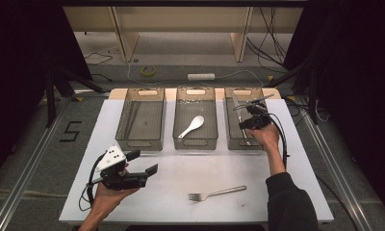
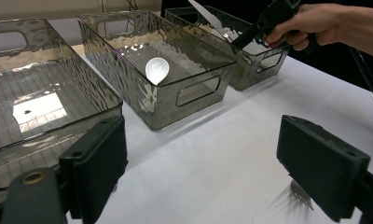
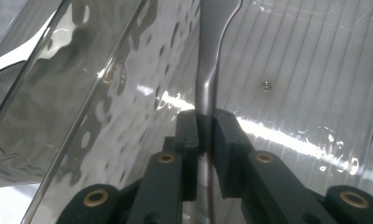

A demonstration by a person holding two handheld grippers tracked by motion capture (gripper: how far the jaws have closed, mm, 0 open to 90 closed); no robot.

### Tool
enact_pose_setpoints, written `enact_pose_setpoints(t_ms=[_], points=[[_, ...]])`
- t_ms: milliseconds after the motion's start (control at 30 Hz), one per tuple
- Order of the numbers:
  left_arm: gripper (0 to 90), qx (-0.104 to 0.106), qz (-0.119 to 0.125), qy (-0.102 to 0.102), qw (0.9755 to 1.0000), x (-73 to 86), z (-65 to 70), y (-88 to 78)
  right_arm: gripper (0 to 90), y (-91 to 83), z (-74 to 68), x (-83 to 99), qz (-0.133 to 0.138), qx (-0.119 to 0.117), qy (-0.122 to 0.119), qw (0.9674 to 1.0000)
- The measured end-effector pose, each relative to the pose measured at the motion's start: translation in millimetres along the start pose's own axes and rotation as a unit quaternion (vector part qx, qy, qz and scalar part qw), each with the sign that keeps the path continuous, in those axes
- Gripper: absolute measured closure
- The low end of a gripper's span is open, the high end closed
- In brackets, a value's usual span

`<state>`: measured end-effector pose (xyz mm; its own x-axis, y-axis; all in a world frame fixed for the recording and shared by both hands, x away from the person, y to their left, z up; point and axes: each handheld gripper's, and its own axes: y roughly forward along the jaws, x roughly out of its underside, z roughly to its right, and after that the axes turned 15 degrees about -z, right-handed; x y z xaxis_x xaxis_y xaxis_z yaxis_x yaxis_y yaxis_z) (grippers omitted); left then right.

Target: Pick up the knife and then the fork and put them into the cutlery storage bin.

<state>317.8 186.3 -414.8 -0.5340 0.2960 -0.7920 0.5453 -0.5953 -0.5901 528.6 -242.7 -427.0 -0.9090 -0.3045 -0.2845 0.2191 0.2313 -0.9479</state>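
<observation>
The right hand-held gripper is clamped on the knife, right over the bin. Lower it slowly, then let go. The left hand-held gripper is apart.

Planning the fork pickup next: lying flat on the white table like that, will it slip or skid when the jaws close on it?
The fork looks like polished metal, so probably stiff and slippery between pads. It lies flat and thin on the table, so it may skid if nudged. Its narrow handle seems the safer place to grip.
</observation>
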Motion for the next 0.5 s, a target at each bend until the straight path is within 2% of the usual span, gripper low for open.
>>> enact_pose_setpoints(t_ms=[100, 133, 200, 267, 400, 500], points=[[15.5, 0.0, 0.001, 0.0, 1.0, -0.1, -0.1, -0.2, 76.4, 1.1, 0.1, -0.6, -0.002, 0.0, 0.001, 1.0], [15.5, 0.0, 0.0, 0.0, 1.0, 0.0, -0.1, -0.3, 74.0, 0.2, 0.0, -0.6, 0.001, -0.009, 0.005, 0.9999], [15.5, 0.0, 0.0, 0.0, 1.0, 0.0, -0.2, -0.3, 68.9, -3.7, -0.8, -1.0, 0.008, -0.021, 0.0, 0.9997], [15.5, 0.0, 0.0, 0.0, 1.0, -0.1, 0.1, -0.1, 64.7, -8.9, -3.8, -1.8, 0.012, -0.019, -0.008, 0.9997], [15.5, -0.001, 0.001, 0.0, 1.0, -0.1, 0.4, 0.0, 55.1, -18.6, -10.8, -0.1, 0.021, -0.017, -0.04, 0.9988], [15.5, -0.001, 0.001, -0.001, 1.0, 0.1, 0.5, 0.3, 47.0, -25.8, -15.9, 4.8, 0.023, -0.027, -0.064, 0.9973]])
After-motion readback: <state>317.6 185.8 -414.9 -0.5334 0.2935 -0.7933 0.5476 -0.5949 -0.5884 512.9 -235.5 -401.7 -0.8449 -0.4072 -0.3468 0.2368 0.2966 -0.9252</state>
